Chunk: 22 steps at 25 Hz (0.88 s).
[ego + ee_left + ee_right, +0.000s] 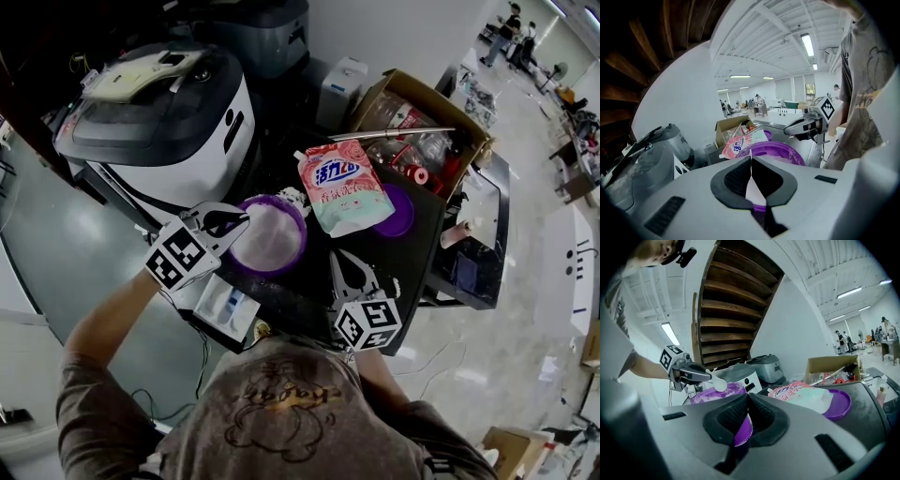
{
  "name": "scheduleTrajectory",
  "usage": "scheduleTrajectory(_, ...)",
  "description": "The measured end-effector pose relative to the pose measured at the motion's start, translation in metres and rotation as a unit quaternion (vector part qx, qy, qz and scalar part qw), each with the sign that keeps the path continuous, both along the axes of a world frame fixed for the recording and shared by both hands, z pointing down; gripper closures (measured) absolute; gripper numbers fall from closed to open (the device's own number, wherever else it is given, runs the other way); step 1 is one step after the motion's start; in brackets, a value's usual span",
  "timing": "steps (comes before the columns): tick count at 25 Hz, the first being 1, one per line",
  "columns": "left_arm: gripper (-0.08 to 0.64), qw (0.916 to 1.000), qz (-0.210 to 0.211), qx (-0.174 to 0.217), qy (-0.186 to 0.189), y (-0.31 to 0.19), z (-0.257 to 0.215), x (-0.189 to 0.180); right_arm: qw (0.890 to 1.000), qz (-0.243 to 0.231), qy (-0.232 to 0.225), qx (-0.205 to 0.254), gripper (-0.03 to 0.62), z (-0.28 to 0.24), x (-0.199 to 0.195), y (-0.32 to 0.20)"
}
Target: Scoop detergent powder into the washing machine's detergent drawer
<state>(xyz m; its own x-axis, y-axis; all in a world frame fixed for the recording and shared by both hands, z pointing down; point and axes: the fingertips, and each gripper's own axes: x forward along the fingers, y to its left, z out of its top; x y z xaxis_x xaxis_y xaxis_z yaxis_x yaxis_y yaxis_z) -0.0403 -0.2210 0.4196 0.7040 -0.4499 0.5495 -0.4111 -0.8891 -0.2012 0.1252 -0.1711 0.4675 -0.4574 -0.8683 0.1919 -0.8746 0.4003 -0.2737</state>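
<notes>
A purple tub [292, 212] of white detergent powder stands on the dark table. My left gripper [234, 223] hangs over the tub's left rim, shut on the handle of a white spoon [718, 384] whose bowl sits just above the powder. The spoon's handle [753, 190] shows between the left jaws. To the right of the tub, my right gripper [336, 255] points at it, jaws shut and empty. A white drawer with blue compartments [225, 306] lies below the left gripper. The washing machine [159, 112] stands at the upper left.
A pink detergent pouch [345, 183] lies beyond the tub, partly on a purple lid [401, 211]. An open cardboard box [422, 122] of items stands behind them. A second grey appliance [267, 33] is at the back. The table edge drops off at the right.
</notes>
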Motion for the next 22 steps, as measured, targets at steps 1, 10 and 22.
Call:
scheduleTrajectory(1, 0.537, 1.0, 0.006, -0.005, -0.006, 0.001, 0.003, 0.002, 1.0, 0.0, 0.0, 0.0, 0.59, 0.0, 0.0, 0.001)
scheduleTrajectory(10, 0.537, 0.9952, 0.029, -0.076, -0.054, 0.006, 0.024, 0.004, 1.0, 0.006, -0.002, -0.004, 0.591, 0.005, 0.0, 0.003)
scheduleTrajectory(22, 0.537, 0.9858, 0.029, -0.121, -0.113, 0.007, 0.035, -0.003, 1.0, 0.012, -0.012, -0.003, 0.591, 0.005, -0.001, 0.001)
